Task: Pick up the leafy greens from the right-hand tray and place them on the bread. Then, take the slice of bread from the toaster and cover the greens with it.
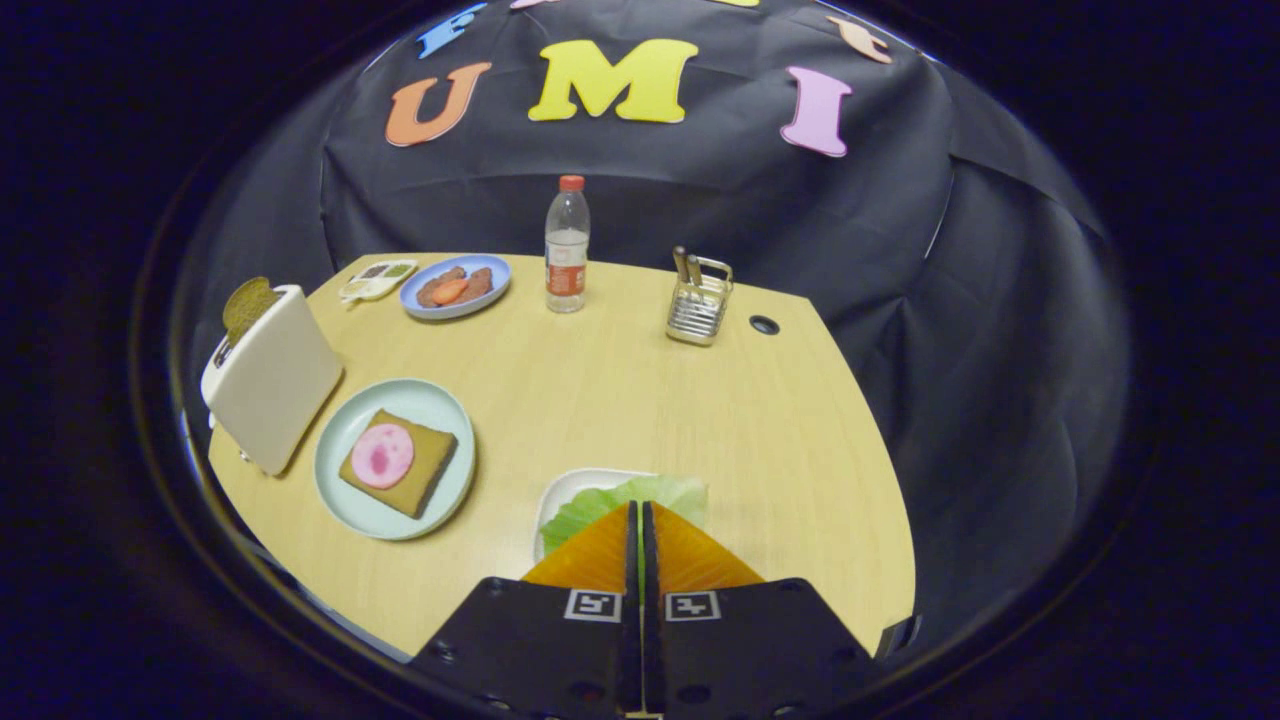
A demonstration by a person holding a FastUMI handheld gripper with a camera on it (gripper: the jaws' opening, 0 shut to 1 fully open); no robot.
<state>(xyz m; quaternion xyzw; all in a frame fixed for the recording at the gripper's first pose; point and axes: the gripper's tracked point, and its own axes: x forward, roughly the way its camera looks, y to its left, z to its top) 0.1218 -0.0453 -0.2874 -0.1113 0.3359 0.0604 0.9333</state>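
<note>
Table (620,400) fills centre frame. Toaster (272,378) at left, bread slice (247,305) sticking out its top. Plate (395,458) lower left holds bread (400,462) with pink slice. Leafy greens (640,495) on white tray (560,495), bottom centre, right at tongs (640,512) tips. Tongs pressed together; whether a leaf is pinched, cannot tell. Lift straight, carry left.

Clear plastic bottle (567,247), red cap, label round middle, upright at far side of table (620,400). Left of bottle: blue plate (455,285) with brownish food pieces and one orange piece. Just left of plate: small white divided dish (376,280), contents too small to tell. Right of bottle, apart from it: metal wire caddy (699,300) with handles sticking up. Just right of caddy: round dark hole (764,325) in tabletop. Table light wood.
</note>
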